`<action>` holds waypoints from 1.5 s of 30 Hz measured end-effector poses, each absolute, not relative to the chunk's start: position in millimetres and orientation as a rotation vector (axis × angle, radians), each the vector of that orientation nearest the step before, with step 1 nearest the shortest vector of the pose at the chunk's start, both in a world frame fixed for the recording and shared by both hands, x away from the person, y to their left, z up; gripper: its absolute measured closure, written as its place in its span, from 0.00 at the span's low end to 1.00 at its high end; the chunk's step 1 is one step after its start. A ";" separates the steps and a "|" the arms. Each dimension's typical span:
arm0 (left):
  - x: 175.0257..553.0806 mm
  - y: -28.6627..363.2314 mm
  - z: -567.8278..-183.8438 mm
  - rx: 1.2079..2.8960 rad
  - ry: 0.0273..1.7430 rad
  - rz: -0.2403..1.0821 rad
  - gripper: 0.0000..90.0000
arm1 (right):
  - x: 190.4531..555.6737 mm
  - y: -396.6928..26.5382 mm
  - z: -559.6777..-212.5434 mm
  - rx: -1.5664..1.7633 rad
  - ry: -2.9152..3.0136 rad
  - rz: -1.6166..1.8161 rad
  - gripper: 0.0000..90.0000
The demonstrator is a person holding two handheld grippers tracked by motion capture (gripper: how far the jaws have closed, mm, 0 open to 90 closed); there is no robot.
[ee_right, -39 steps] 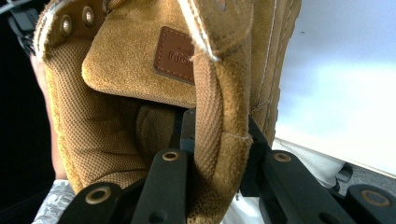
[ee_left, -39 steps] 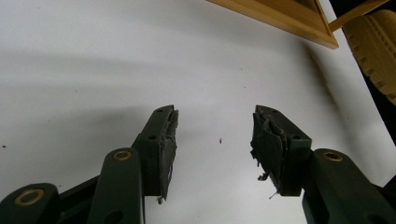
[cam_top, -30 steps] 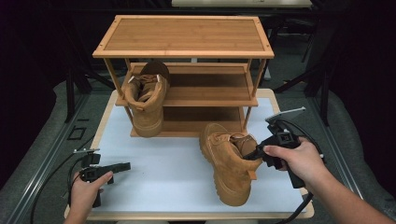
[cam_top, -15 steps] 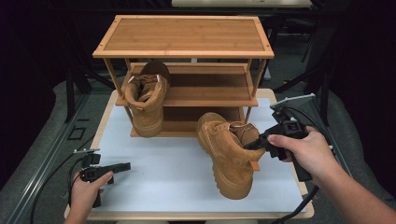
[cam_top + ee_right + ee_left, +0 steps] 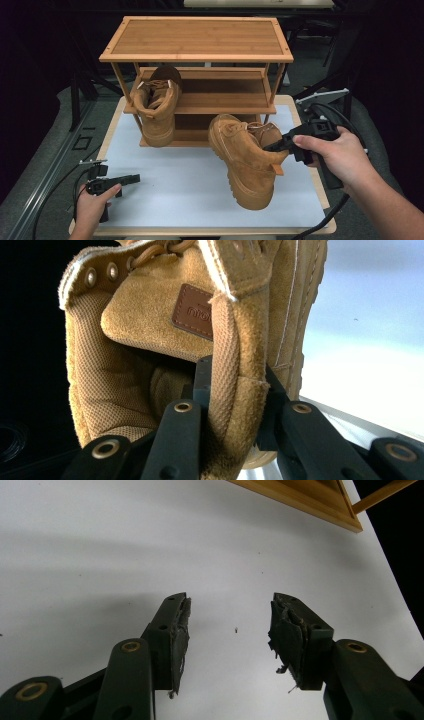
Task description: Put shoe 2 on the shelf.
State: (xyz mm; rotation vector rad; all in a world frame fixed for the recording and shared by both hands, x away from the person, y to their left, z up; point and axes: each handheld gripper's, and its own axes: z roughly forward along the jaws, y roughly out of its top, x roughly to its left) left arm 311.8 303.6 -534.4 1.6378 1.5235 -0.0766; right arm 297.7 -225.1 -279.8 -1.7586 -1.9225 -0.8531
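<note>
Gripping the heel collar of a tan boot [image 5: 246, 160], the right gripper [image 5: 276, 146] has its jaws clamped on the back of the cuff by the pull loop, as the right gripper view shows with one jaw inside the boot [image 5: 200, 340] and one outside. Compared with a second ago the boot has been raised and swung: then it lay flatter near the right front of the white bench top [image 5: 170, 175]; now it hangs tilted, toe pointing down toward the front edge and heel lifted toward the wooden rack [image 5: 200, 40] at the back edge. That suggests it is being carried to a shelf beside the other boot [image 5: 156, 107], which sits at the rack's left end. The left gripper [image 5: 129, 178] rests at the front left corner, jaws apart and holding nothing.
</note>
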 end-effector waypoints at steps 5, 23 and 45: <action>311.7 304.0 -534.6 1.636 1.526 -0.077 0.55 | 296.6 -225.6 -269.8 -1.749 -1.935 -0.886 0.86; 312.3 304.4 -534.9 1.639 1.523 -0.076 0.55 | 310.5 -228.6 -245.8 -1.769 -1.929 -0.992 0.86; 313.2 306.0 -536.2 1.647 1.525 -0.077 0.55 | 360.5 -223.7 -257.6 -1.849 -1.864 -1.093 0.86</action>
